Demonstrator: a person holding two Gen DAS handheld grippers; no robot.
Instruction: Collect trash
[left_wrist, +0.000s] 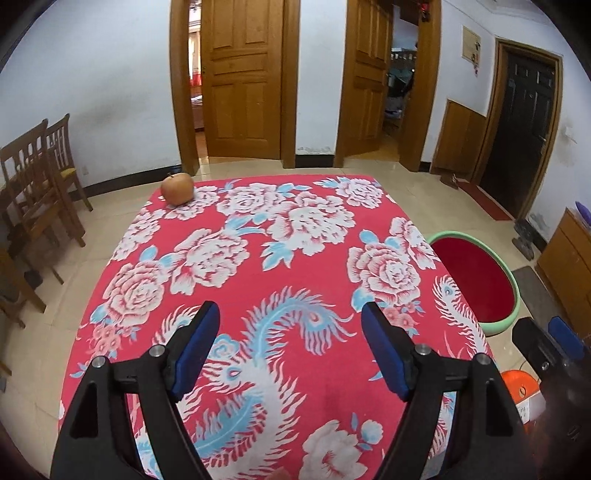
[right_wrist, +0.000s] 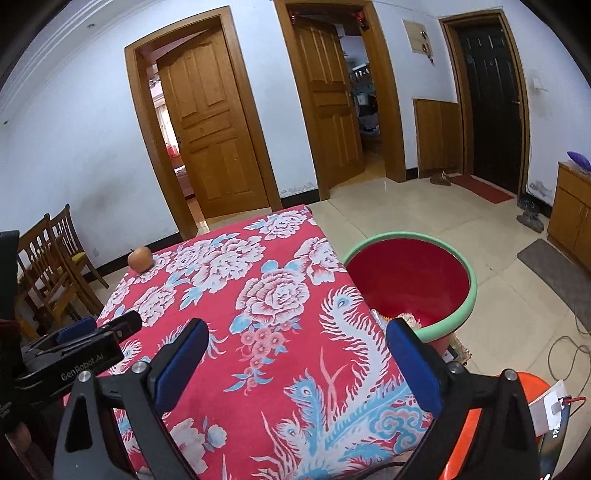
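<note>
The trash bin (right_wrist: 410, 284), a red tub with a pale green rim, stands on the floor just beside the right edge of the table (right_wrist: 229, 295). In the right wrist view its near part is cut off by the table corner and by the right gripper's right finger. Something pale and crumpled (right_wrist: 406, 318) lies low inside it against the near wall; what it is cannot be made out. In the left wrist view only the bin's (left_wrist: 476, 273) far and right parts show, the rest hidden behind the table (left_wrist: 258, 258) edge.

The table is covered with a red cloth printed with white flowers and blue feathers. An apple (left_wrist: 178, 188) sits at its far left corner, well apart from both grippers; in the right wrist view the same apple (right_wrist: 140, 259) looks small.

The left gripper (left_wrist: 290, 349) hangs over the near part of the cloth, jaws spread wide with nothing between them. The right gripper (right_wrist: 297, 363) hangs over the near right part of the table, jaws spread wider still, also empty. Each gripper appears cut off at the edge of the other's view.

An orange object (right_wrist: 532, 398) with a white tag sits near and right, mostly hidden behind the right gripper's body. Wooden chairs (left_wrist: 40, 173) stand far left, partly cropped by the frame. A cable (right_wrist: 565, 350) curls on the floor at the right.
</note>
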